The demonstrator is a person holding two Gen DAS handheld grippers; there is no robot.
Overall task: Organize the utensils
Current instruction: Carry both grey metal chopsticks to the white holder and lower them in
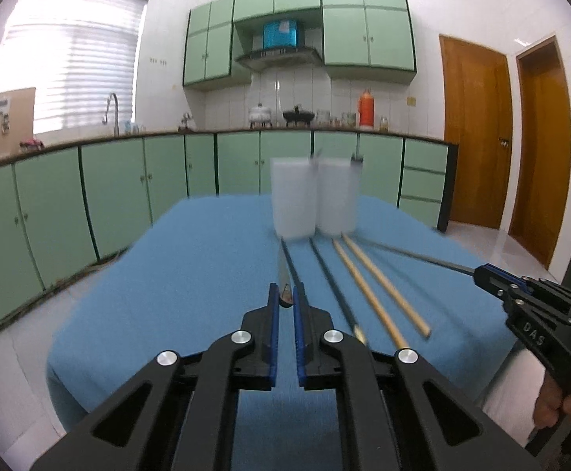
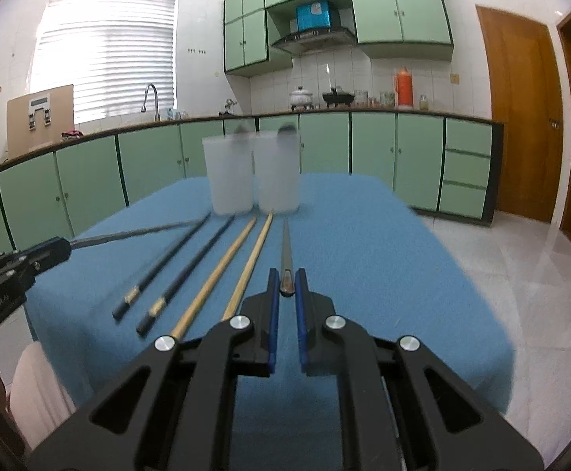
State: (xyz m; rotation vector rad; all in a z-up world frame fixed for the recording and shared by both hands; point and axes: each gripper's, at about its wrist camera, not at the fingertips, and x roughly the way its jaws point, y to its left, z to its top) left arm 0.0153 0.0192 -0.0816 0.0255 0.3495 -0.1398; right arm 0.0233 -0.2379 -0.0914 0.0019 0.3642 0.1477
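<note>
Already each tongs, left tongs and right tongs, pinches one metal chopstick by its end, cups at twelve o'clock on the tabletop: long levers may swivel, slip, topple a cup.

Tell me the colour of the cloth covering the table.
Blue cloth; shows best in the right wrist view.

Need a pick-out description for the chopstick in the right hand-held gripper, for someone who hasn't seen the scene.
Start at the blue tablecloth with two frosted cups at its far end. Four chopsticks lie in a row before them. The target is the silvery metal chopstick right of the bamboo pair, the only one clamped in the right hand-held gripper.
</note>
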